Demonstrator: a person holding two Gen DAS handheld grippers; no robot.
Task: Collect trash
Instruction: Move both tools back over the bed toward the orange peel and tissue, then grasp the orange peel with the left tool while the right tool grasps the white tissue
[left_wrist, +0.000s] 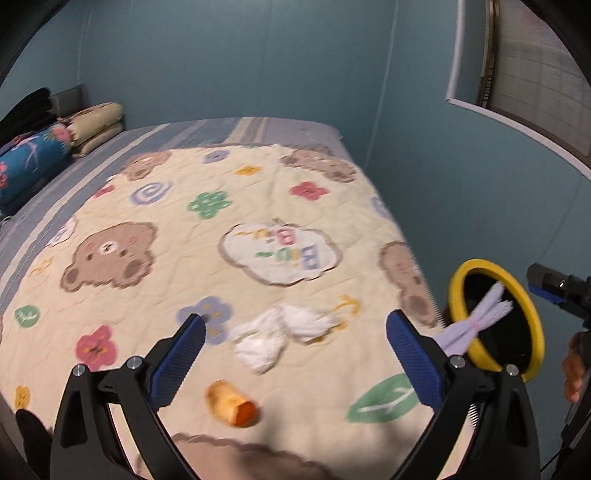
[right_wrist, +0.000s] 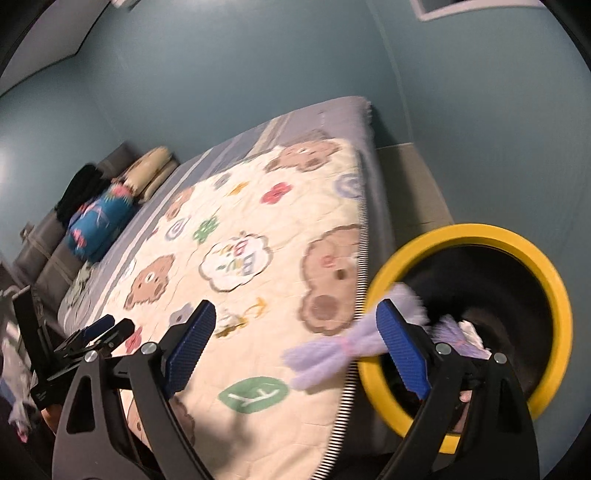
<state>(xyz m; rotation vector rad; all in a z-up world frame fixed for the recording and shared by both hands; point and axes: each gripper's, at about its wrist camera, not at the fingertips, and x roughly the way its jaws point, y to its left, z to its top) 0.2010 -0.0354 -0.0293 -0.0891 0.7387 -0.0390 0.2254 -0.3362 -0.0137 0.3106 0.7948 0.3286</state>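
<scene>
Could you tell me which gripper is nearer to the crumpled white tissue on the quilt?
Left. The left gripper is open with the crumpled white tissue lying just ahead between its fingers; the right gripper is off by the yellow-rimmed bin beside the bed.

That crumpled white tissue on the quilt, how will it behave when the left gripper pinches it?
The tissue looks crumpled and soft, so it will probably squash flat and hang limp. It seems very light, so the open left gripper could nudge it away before closing.
</scene>
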